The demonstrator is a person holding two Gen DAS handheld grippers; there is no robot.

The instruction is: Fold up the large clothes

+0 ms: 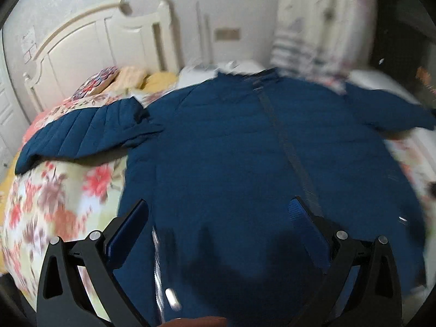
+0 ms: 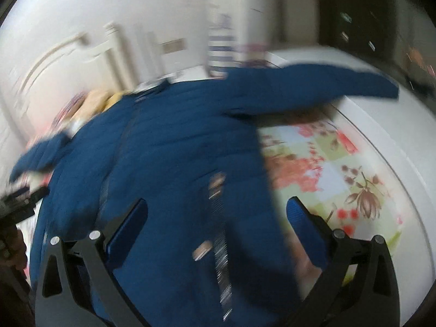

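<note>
Jacket [image 1: 218, 141]: dark blue quilted cloth, stitched channels on the sleeve, slight sheen; dark woven zip tape down the front.
Bedcover [image 2: 340, 169]: floral printed cloth, matt, smooth.
Headboard [image 1: 109, 35]: cream painted wood, satin finish.
Left gripper [image 1: 218, 209]: matt black plastic frame, bright metal pins, blue ribbed pads.
Right gripper [image 2: 218, 209]: same finish.

Left tool [image 1: 218, 212]: two black angular fingers [image 1: 321, 223] with triangular cut-outs in the linkage plates, blue ribbed pads on the inner faces, round silver pivot screws at the joints. Right tool [image 2: 216, 212]: same build, black fingers [image 2: 318, 223], blue pads, silver screws. Both views motion-blurred.
</note>
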